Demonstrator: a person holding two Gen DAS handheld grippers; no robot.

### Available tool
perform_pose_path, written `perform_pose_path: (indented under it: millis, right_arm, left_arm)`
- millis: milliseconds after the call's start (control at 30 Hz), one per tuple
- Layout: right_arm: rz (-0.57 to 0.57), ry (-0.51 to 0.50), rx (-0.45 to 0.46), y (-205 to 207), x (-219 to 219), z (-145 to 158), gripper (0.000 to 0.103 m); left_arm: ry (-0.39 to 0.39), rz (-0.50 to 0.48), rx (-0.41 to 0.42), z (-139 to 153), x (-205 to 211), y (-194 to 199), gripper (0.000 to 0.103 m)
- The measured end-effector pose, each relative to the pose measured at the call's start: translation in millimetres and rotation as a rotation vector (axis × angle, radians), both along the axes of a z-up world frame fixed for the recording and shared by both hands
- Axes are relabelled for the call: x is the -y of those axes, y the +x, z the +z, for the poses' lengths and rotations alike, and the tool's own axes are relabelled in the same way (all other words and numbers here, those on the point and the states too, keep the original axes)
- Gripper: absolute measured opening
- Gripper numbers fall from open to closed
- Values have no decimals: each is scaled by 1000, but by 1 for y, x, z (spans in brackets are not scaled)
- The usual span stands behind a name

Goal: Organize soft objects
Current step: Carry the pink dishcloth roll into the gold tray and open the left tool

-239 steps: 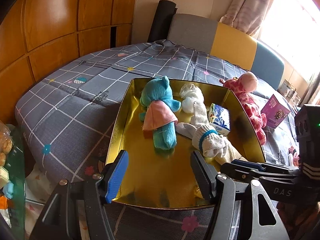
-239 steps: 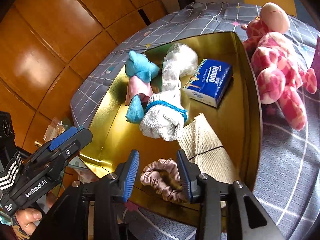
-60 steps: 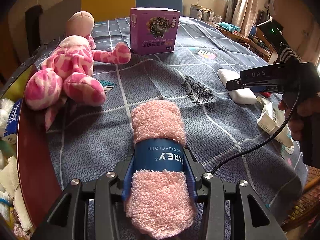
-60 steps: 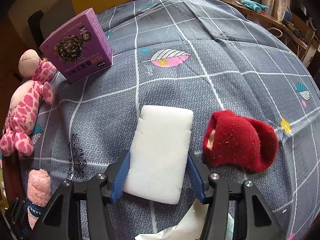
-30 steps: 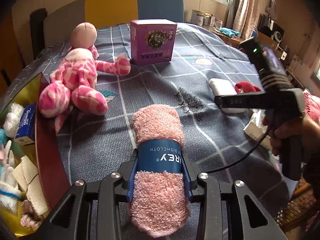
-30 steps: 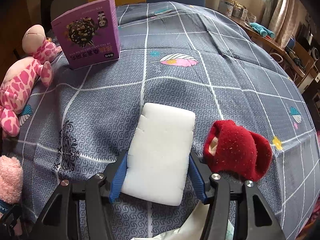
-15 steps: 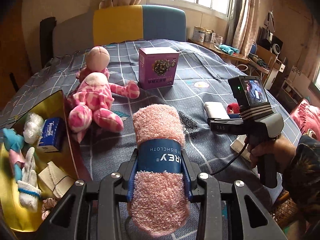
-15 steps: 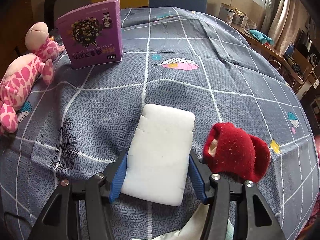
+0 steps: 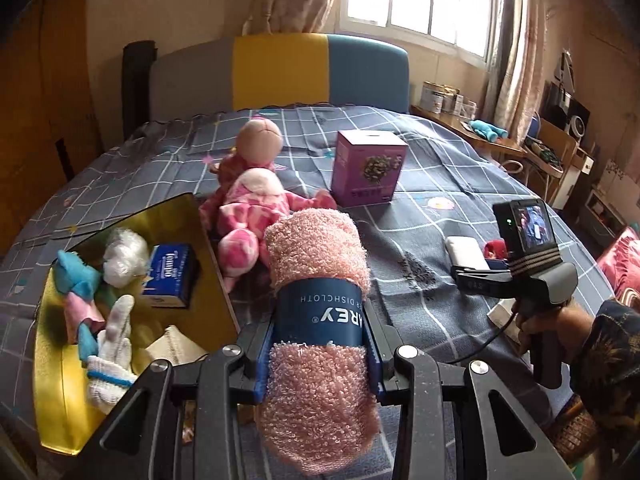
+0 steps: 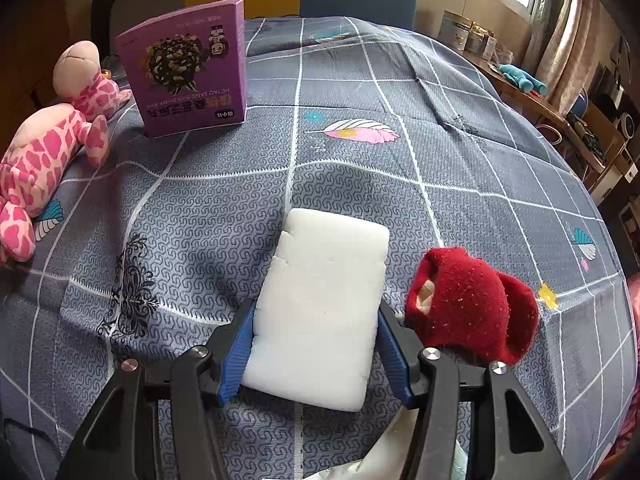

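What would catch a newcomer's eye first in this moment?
A rolled pink dishcloth fills the left wrist view, clamped in the left gripper. In the right wrist view, a white sponge sits between the right gripper's blue pads, a red sock right of it.

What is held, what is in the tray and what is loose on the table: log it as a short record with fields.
left gripper: shut on the pink dishcloth roll, lifted off the table
right gripper: pads on both sides of the white sponge, which lies on the tablecloth
gold tray: blue plush toy, white glove, tissue pack
loose on the table: pink plush toy, purple box, red knit item
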State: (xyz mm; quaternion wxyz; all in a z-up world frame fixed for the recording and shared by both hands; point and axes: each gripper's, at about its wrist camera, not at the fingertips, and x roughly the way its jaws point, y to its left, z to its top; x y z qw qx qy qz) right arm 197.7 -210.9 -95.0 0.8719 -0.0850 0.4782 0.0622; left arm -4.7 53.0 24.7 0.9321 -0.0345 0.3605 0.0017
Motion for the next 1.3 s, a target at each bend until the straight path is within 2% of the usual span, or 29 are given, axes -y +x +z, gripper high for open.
perform_pose_path:
  millis: [267, 400, 533, 667, 800, 1200, 1300]
  right_arm:
    - [6, -10, 7, -1, -2, 0, 58]
    - [7, -12, 7, -2, -2, 0, 58]
    - [7, -15, 7, -1, -2, 0, 58]
    - [6, -21, 7, -2, -3, 0, 58]
    - [6, -22, 7, -2, -3, 1, 58]
    - [6, -26, 9, -2, -4, 1, 58]
    - [6, -26, 9, -2, -4, 1, 58]
  left_arm:
    - [-22, 91, 4, 3, -39, -14, 38]
    - [-44, 184, 14, 6, -79, -26, 38]
    - [-51, 318, 3, 2, -134, -42, 38]
    - [-31, 436, -44, -13, -183, -58, 38]
    - [1, 498, -111, -38, -214, -62, 38]
    - [24, 504, -188, -76, -216, -51, 40]
    - [36, 504, -174, -76, -212, -52, 48]
